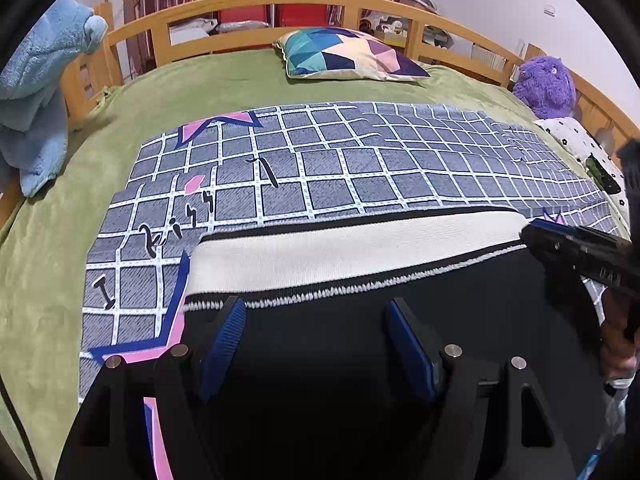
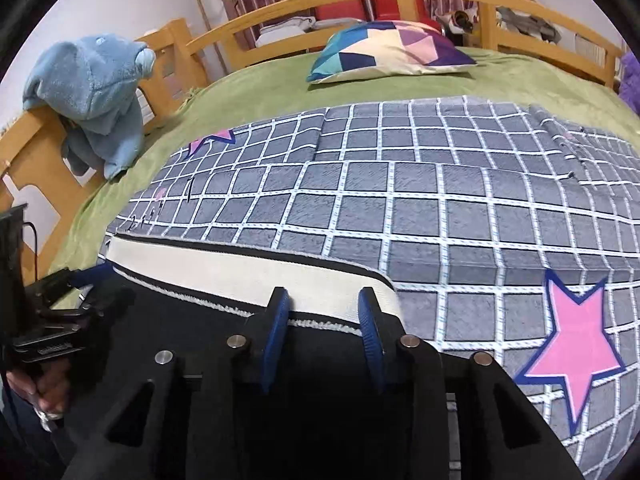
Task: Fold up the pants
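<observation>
Though both tools (image 1: pixel 316 316) (image 2: pixel 324 308) stand open, the black pants (image 1: pixel 340 344) run out of view below.

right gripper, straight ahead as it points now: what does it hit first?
Probably the pants' white waistband: it lies right off the right gripper, between its open fingers. Depth unclear; they may already touch.

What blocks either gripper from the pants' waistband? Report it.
Nothing visible. The left gripper and right gripper both hang with jaws apart right at the white waistband of the black pants, on the checked blanket.
</observation>
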Demonstrator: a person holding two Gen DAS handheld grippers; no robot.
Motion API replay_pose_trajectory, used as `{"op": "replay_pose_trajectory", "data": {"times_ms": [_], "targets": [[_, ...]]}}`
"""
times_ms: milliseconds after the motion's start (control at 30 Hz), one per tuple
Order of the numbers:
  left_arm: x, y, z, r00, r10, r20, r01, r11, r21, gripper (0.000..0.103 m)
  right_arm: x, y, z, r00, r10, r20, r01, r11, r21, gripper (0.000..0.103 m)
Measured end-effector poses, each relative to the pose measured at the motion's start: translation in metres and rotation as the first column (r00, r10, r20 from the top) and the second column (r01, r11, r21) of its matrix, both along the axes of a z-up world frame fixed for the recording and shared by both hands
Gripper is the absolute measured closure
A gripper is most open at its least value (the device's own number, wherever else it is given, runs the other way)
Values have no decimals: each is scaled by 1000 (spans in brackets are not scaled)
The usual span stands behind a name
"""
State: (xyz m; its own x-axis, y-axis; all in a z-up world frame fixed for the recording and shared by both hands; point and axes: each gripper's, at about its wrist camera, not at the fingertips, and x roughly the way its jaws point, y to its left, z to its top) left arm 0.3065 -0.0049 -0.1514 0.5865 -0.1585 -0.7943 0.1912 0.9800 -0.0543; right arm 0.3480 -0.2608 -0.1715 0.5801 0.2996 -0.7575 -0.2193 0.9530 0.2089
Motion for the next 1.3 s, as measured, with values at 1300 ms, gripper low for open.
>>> {"op": "replay_pose_trajectory", "data": {"times_ms": [1300], "targets": [[-185,34,2,993,99,-67,-103,993,-59,30,-196,13,8,995,-92,-49,86,990,-112,56]]}}
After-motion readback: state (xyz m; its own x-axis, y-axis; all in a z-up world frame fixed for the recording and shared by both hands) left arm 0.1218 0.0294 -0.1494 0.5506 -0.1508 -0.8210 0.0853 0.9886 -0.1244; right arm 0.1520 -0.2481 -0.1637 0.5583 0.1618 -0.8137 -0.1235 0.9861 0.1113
